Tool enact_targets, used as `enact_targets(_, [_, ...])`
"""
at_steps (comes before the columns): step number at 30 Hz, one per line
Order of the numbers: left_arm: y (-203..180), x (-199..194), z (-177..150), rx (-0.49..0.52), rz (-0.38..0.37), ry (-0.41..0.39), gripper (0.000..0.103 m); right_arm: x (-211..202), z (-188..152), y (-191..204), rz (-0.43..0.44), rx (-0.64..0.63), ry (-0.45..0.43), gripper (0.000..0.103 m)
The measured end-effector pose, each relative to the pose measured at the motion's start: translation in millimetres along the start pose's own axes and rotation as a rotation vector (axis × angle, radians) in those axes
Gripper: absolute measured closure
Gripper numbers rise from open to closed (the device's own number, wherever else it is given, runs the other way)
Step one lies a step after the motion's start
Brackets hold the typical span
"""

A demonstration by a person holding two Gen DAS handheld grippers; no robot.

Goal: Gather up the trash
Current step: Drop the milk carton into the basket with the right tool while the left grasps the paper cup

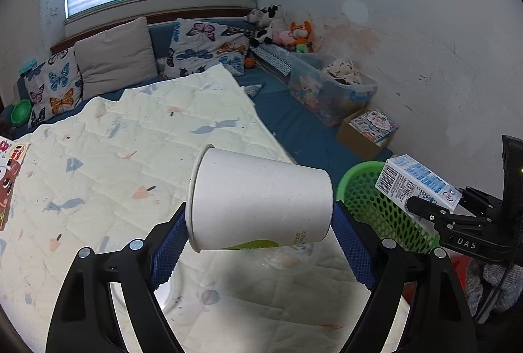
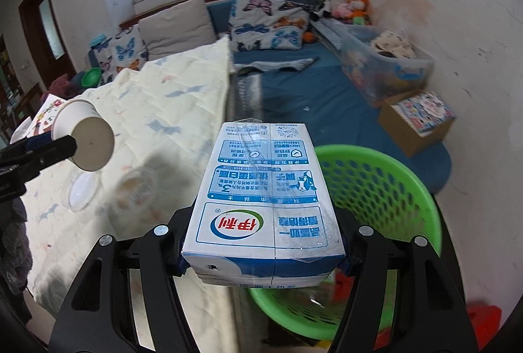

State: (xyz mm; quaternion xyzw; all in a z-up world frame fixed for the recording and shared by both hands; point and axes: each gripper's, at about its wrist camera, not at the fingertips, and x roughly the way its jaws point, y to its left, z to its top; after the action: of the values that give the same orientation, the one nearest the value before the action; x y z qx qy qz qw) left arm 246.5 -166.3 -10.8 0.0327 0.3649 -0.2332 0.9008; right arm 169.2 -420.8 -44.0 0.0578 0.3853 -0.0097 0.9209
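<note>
- The left gripper pinches a paper cup lying sideways, pads on rim and base; the end-to-end hold likely avoids crushing the thin wall.
- The cup is white, tapered and smooth, and hangs in the air over the quilt.
- The right gripper clamps a milk carton across its narrow sides near one end, so most of the carton juts forward over the basket.
- The carton is a stiff, glossy box printed blue and white, with a clear film straw wrapper stuck on top.
- The basket is green plastic, round, its wall perforated with holes; it looks like the drop point.
- The quilt is cream, stitched in diamonds and stained.
- A clear plastic lid and a shallow tub lie on the quilt, probably trash yet to be collected.
</note>
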Motion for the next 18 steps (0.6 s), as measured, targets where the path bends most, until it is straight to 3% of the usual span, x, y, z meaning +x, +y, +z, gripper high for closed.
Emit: enact_targets(18, [-62, 8, 6, 0.081, -0.054, 0.017, 0.021, -1, -20, -70, -0.102, 0.09, 0.015, 0.033])
